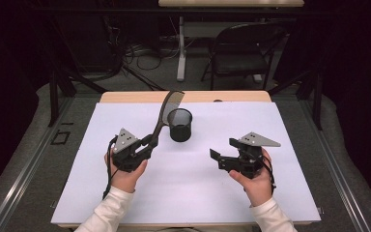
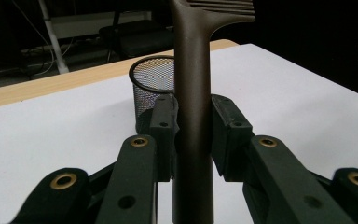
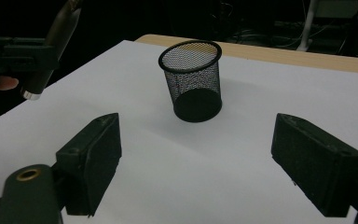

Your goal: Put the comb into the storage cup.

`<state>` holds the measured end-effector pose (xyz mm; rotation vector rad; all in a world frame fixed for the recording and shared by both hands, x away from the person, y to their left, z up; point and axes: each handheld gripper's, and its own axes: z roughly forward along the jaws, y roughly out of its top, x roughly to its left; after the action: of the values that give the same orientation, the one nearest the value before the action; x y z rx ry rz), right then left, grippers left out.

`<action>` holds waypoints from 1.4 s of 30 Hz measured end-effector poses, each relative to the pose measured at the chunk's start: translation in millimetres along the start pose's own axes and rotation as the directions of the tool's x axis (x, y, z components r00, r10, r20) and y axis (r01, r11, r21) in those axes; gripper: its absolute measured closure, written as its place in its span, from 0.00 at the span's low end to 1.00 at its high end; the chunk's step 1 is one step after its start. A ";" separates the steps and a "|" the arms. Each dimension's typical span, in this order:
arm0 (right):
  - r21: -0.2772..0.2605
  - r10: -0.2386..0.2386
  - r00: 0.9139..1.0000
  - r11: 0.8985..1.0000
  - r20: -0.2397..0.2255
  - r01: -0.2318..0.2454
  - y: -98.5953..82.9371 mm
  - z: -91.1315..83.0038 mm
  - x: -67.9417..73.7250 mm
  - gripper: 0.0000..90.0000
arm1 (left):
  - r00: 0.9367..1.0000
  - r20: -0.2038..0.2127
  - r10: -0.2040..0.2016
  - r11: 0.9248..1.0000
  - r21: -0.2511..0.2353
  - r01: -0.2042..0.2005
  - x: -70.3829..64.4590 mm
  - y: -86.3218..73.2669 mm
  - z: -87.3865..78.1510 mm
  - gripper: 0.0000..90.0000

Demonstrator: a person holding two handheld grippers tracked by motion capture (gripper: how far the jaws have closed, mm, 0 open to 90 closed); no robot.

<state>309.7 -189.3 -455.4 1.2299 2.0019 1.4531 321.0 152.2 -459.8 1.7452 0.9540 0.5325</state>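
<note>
Broad white mat (image 1: 188, 188) under everything. Black mesh pen cup (image 1: 180, 124) upright mid-mat: light, likely to tip. Right gripper (image 1: 223, 155) spread apart, empty. Left gripper (image 1: 148, 143) clamped on brown comb (image 1: 165, 110) handle, raised beside cup: stiff, light, probably slick; low handle grip suits.

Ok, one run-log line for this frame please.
left gripper: shut on comb, handle clamped, teeth up | right gripper: open, holds nothing | mesh cup: upright, nothing visible inside

Dark brown comb (image 1: 164, 112), handle clamped, tilted beside upright mesh cup (image 1: 180, 124)
</note>
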 end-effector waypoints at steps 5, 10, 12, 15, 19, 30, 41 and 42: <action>0.012 0.003 1.000 1.000 -0.006 -0.003 9.3 10.5 3.1 0.18 | 1.000 -0.004 -0.003 1.000 -0.004 0.003 0.3 -0.1 -0.6 0.81; 0.027 0.011 1.000 1.000 -0.007 -0.010 19.7 22.0 5.6 0.18 | 1.000 -0.005 -0.003 1.000 -0.008 0.003 0.7 -0.5 -0.6 0.81; 0.027 0.011 1.000 1.000 -0.006 -0.010 24.3 26.4 7.0 0.18 | 1.000 -0.006 -0.004 1.000 -0.008 0.003 0.9 -0.7 -0.6 0.81; 0.026 0.003 1.000 1.000 -0.003 -0.003 29.6 32.0 9.6 0.18 | 1.000 -0.006 -0.004 1.000 -0.008 0.004 1.4 -0.8 -1.0 0.81; 0.024 0.006 1.000 1.000 -0.011 -0.006 35.1 36.8 13.0 0.18 | 1.000 -0.005 -0.007 1.000 -0.010 0.007 1.7 -1.3 -0.6 0.81; 0.017 0.052 0.998 0.999 -0.044 -0.051 41.6 42.8 12.1 0.17 | 1.000 -0.008 -0.004 1.000 -0.014 0.004 1.6 -2.8 -0.2 0.81; 0.002 0.076 0.995 0.997 -0.066 -0.076 37.0 37.9 5.8 0.17 | 1.000 -0.010 0.004 1.000 -0.014 -0.004 -2.4 -5.6 2.4 0.81; 0.002 0.081 0.994 0.997 -0.072 -0.081 36.2 37.9 5.3 0.17 | 1.000 -0.011 0.003 1.000 -0.016 -0.004 -3.1 -6.1 2.9 0.81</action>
<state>349.5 -160.3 -436.7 1.2896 2.0185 1.5571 319.1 148.9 -466.2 1.7311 0.9522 0.5515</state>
